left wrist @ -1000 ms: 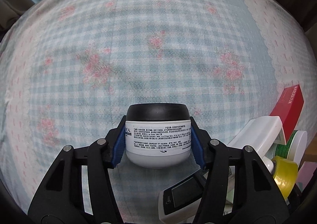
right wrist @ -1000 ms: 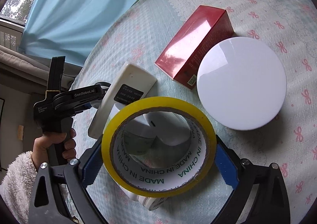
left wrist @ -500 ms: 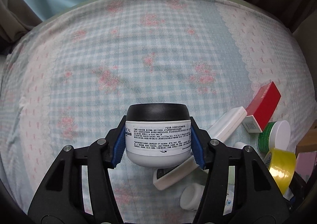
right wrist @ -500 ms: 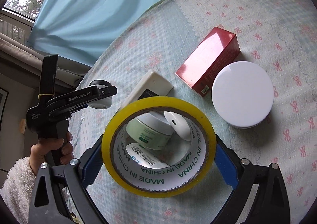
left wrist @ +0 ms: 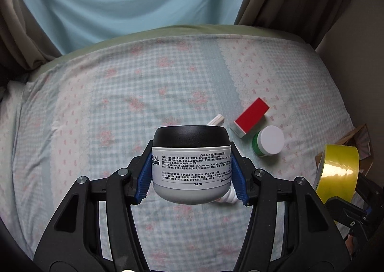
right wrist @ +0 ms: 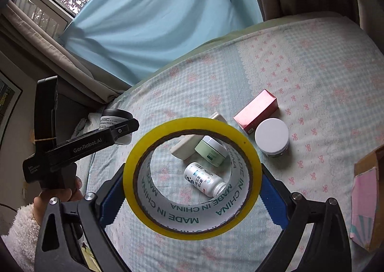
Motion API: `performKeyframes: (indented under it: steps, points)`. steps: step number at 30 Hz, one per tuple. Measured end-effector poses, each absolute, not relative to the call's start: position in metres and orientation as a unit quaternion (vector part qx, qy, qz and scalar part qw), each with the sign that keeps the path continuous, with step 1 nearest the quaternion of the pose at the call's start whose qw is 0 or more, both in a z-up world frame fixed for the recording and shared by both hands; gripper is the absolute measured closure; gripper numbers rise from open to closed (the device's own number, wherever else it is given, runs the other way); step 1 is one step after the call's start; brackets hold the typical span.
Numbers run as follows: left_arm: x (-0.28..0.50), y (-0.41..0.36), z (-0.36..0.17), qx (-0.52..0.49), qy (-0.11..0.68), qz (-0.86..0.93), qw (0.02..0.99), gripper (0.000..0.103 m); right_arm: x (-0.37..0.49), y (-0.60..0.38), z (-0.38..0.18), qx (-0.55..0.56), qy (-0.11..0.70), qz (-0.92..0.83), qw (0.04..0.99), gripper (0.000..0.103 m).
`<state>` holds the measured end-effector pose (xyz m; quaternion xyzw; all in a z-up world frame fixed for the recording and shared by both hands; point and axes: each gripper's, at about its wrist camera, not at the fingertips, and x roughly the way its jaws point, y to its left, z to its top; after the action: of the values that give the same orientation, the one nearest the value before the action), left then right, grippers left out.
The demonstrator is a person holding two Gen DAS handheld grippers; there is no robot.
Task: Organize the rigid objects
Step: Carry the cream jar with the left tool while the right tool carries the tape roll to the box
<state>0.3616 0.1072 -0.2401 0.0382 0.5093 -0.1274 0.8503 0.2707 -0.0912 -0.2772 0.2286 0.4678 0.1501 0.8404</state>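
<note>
As both grippers rose, the left gripper (left wrist: pixel 192 171) clamped the jar (left wrist: pixel 190 163), the right gripper (right wrist: pixel 192 190) the tape roll (right wrist: pixel 192 176); the bed (left wrist: pixel 120 103) shrank lower in frame, so both looked bound for elsewhere.

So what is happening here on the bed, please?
A person is tidying small things with a gripper in each hand. The left gripper holds a black-lidded jar between its jaws, above the bedsheet. The right gripper holds a yellow tape roll. A red box, a white-lidded jar, a pill bottle and other items lie on the sheet.
</note>
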Motion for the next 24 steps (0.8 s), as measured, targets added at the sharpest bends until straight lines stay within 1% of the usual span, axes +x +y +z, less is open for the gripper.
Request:
performKeyframes:
  steps: [6,11,18,24]
  points:
    - [0.308,0.074,-0.198,0.039,0.496,-0.166,0.851,0.050,0.223,-0.123,-0.215,0.205,0.458,0.129,0.855,0.005]
    - [0.267,0.026,-0.171,0.041,0.484,-0.189,0.854,0.050,0.200,-0.171,-0.180,0.197,0.447,0.112,0.865,0.005]
    - [0.225,-0.061,-0.144,0.042,0.474,-0.203,0.856,0.050,0.170,-0.254,-0.155,0.182,0.439,0.101,0.874,0.005]
    - [0.203,-0.147,-0.140,0.041,0.476,-0.229,0.848,0.050,0.151,-0.333,-0.148,0.181,0.442,0.074,0.875,0.005]
